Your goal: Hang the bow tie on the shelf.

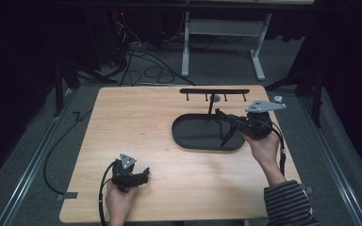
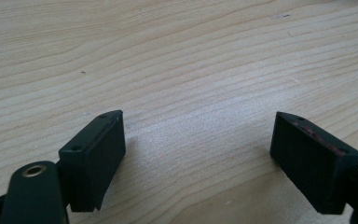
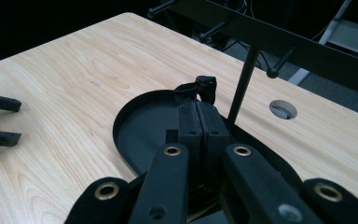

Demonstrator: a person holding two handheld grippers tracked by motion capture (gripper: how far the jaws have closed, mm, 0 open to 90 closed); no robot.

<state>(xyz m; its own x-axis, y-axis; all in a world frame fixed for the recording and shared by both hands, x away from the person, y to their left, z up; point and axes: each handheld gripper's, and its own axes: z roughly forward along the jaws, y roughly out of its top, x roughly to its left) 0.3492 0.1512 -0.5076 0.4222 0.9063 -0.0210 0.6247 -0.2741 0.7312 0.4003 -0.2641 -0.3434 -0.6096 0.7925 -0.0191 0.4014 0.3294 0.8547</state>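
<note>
The right gripper [image 3: 199, 100] pinches what looks like a small black clip [image 3: 200, 88] over the tray [image 1: 188, 141]. The left gripper [image 2: 198, 154] rests on the table [image 1: 136, 117], jaws spread.

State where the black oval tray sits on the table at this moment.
In the high view the black oval tray lies right of the table's centre, under the hook stand, with the right gripper over its right end.

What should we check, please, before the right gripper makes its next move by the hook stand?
1. Right gripper shut on the small black piece at its tips: ok.
2. Right gripper over the black tray: ok.
3. Clearance from the stand's post, close beside the jaws: cannot tell.
4. Pegs on the hook bar free: ok.
5. Left gripper open, nothing between its jaws, over bare table: ok.
</note>
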